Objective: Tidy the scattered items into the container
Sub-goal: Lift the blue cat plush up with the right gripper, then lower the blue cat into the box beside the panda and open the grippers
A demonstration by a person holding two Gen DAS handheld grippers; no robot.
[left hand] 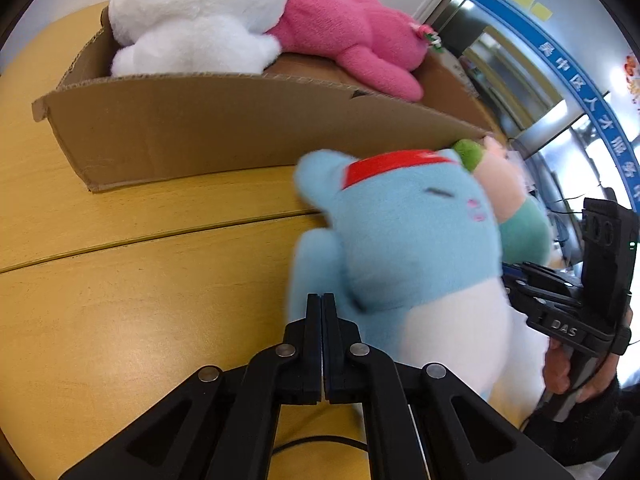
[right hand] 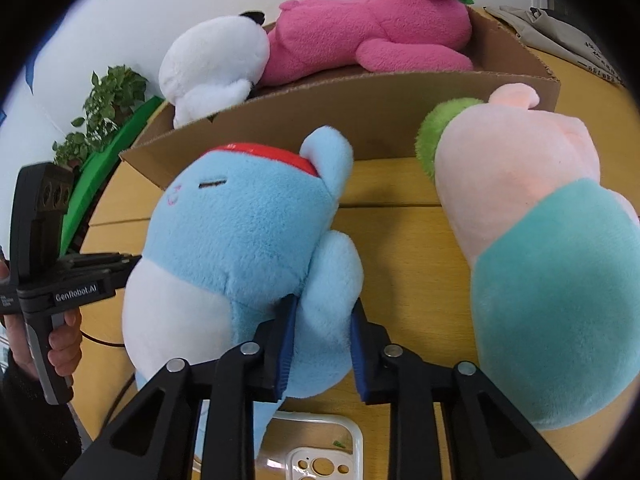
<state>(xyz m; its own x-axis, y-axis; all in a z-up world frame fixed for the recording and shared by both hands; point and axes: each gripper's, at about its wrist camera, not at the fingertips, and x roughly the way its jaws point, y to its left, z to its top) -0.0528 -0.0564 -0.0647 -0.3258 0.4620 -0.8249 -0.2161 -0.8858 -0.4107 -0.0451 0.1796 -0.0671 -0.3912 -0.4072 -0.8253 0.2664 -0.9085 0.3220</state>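
We see our right hand-held gripper (right hand: 322, 340) closed on the arm of a light blue plush toy with a white belly and a red headband (right hand: 240, 236); its blue pads press into the fur on both sides. The toy stands on the yellow wooden counter (right hand: 400, 240), just in front of the open brown cardboard box (right hand: 380, 120). Our left hand-held gripper (left hand: 322, 312) has its jaws fully together beside the toy's other arm, and we cannot tell whether any fur is pinched between them. A white plush (right hand: 216, 64) and a pink plush (right hand: 372, 36) already lie in the box. A pale pink plush in teal shorts (right hand: 540, 240) stands on the counter beside the blue toy. A clear phone case (right hand: 320, 452) lies near the counter's front edge.
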